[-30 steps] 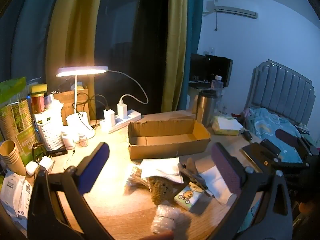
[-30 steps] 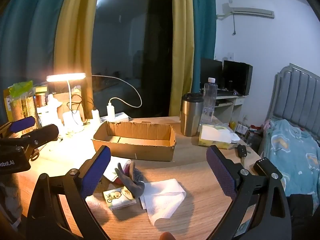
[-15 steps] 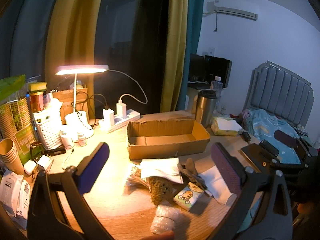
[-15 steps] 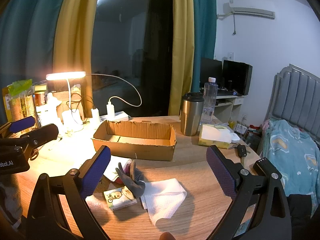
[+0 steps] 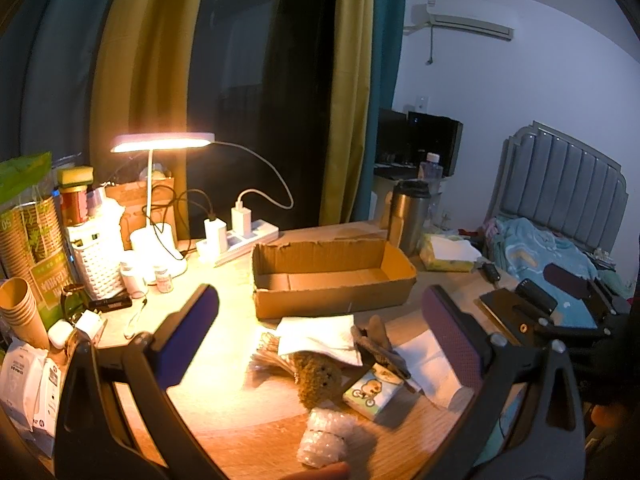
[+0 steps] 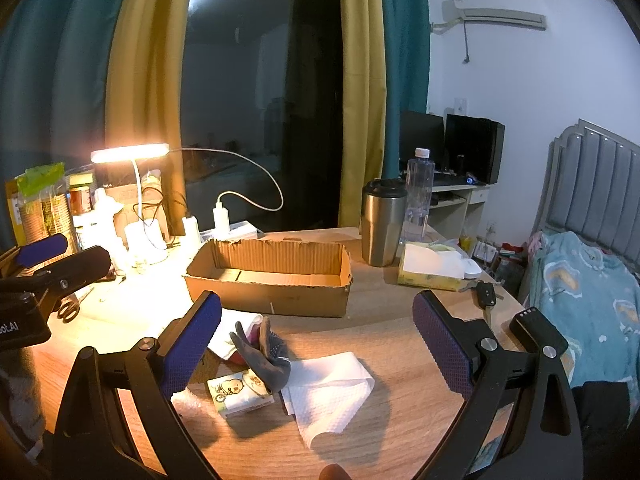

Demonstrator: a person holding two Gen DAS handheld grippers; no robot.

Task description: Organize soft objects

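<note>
- The left gripper [image 5: 320,332] hangs above the wooden bench [image 5: 224,396] with its fingers [image 5: 188,332] spread wide and nothing between them.
- The right gripper [image 6: 316,344] is likewise above the bench, fingers [image 6: 444,348] wide apart and holding nothing.
- Nearest the left camera lies a roll of bubble wrap [image 5: 326,438] at the bench's front edge.
- Just beyond it are a brown plush toy [image 5: 318,376] and a tissue packet [image 5: 372,394] with a cartoon print, side by side.
- A grey glove [image 6: 262,354] rests partly on the tissue packet, its fingers sticking up.
- A white paper towel [image 6: 328,390] lies flat to the right of the glove, touching it.
- A second folded white sheet [image 5: 320,336] partly covers the plush toy.
- Behind the pile stands an open cardboard box [image 5: 332,276], nothing visible inside.
- Farther back are a steel tumbler [image 6: 382,222], a tissue box [image 6: 432,268] and a lit desk lamp [image 5: 162,142].
</note>
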